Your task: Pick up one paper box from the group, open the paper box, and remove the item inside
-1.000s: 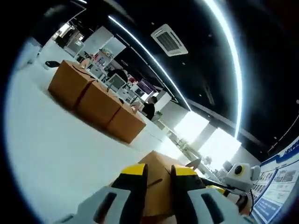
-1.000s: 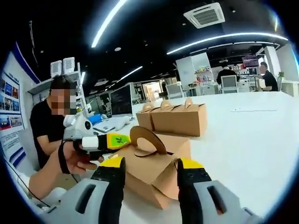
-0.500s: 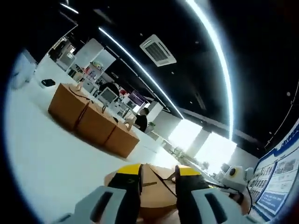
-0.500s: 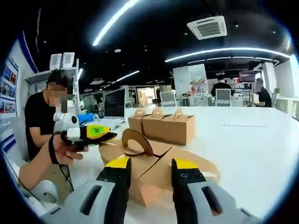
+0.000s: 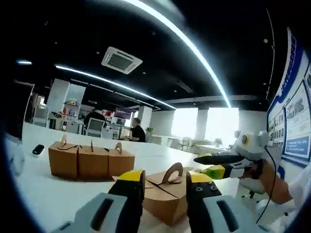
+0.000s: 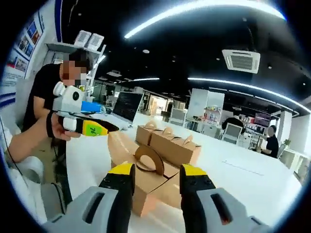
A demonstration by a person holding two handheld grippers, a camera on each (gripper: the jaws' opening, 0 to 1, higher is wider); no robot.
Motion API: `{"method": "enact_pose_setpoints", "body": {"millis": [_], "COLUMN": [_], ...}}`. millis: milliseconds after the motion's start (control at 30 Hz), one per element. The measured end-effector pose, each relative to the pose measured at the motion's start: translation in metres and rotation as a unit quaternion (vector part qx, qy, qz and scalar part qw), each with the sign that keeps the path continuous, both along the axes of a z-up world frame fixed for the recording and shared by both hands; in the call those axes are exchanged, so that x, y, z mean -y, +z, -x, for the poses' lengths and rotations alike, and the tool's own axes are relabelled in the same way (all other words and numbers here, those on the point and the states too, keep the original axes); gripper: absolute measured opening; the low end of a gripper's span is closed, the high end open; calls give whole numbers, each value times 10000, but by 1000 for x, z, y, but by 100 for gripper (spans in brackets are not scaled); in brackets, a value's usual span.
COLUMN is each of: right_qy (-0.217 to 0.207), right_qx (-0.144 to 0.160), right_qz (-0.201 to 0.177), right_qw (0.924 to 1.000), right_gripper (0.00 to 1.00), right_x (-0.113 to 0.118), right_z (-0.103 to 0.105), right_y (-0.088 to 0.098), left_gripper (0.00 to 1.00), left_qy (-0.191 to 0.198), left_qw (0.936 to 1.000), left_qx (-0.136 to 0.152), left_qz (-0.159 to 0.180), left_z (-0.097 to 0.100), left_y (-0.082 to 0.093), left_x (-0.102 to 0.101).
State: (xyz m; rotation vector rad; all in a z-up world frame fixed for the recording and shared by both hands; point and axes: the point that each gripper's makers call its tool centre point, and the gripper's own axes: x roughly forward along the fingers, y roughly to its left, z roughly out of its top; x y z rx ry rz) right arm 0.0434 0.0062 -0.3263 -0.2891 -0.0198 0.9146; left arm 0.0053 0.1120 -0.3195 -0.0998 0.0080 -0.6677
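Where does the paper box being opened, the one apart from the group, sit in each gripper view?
Left gripper view: the near paper box sits low centre, between that gripper's fingers, handle up.
Right gripper view: the same box sits low centre, between that gripper's fingers, its arched handle standing up.
Shared landmark: the row of closed boxes on the white table behind it.

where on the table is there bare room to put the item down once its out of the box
Bare white tabletop lies to the right of the near paper box and the grouped boxes in the right gripper view. It is crowded around the near box, where both grippers close in.
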Motion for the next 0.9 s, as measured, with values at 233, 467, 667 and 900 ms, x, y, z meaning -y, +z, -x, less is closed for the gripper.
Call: {"method": "enact_pose_setpoints", "body": {"millis": [233, 467, 667, 900], "right_qy": [184, 215, 255, 245], "right_qx": [54, 33, -21, -193], "right_qz": [213, 80, 140, 265], "right_qw": [9996, 9997, 9996, 9992], "right_gripper": [37, 35, 34, 33], "right_x": [5, 1, -9, -20], "right_z": [11, 13, 12, 6], "right_y": [-6, 0, -4, -12], "left_gripper": [37, 38, 38, 38], "left_qy": [-17, 206, 127, 108], "left_qw": [9997, 9982, 9981, 9982], "left_qx": [22, -8, -24, -139], "left_qz": [-259, -567, -599, -570], "left_z": [6, -1, -2, -6], "left_y": [5, -1, -4, -9], "left_x": [0, -5, 1, 3]}}
